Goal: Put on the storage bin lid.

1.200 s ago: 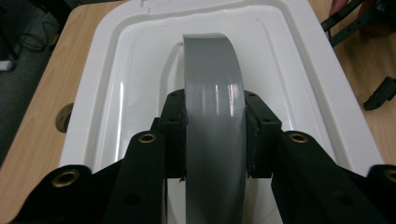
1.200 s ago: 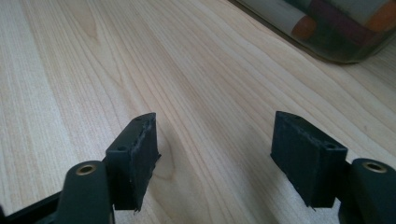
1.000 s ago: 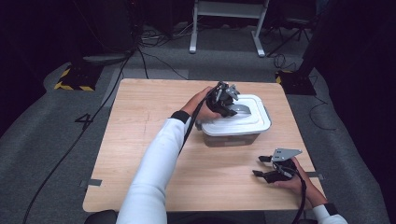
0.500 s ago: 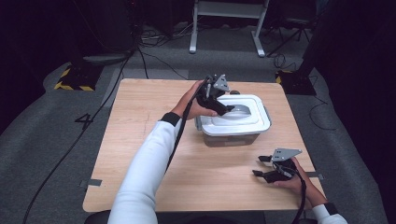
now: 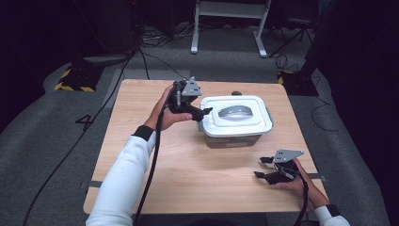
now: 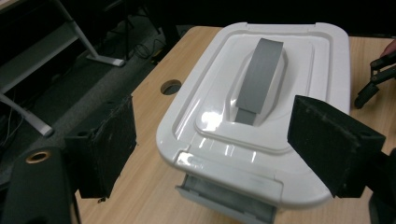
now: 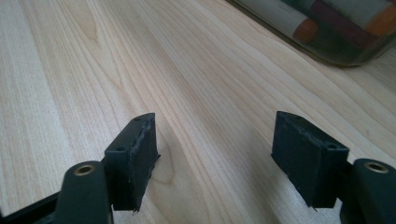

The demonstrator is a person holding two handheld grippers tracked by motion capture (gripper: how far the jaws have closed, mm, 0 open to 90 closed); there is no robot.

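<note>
Standing at the middle right of the pale wooden table (image 5: 155, 179), the clear plastic box with a white lid (image 5: 236, 121) and a grey handle (image 5: 235, 112) stays shut. The left gripper (image 5: 197, 113) hangs just beside its left end, jaws just opened, spread, nothing between them. The right gripper (image 5: 263, 167) rests near the table's front edge, well apart, jaws spread and empty.

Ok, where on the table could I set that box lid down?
The table's left half is bare wood, beside the left gripper. The near strip between the box and the right gripper is free too. It is tight around the box and at the near right corner.
</note>
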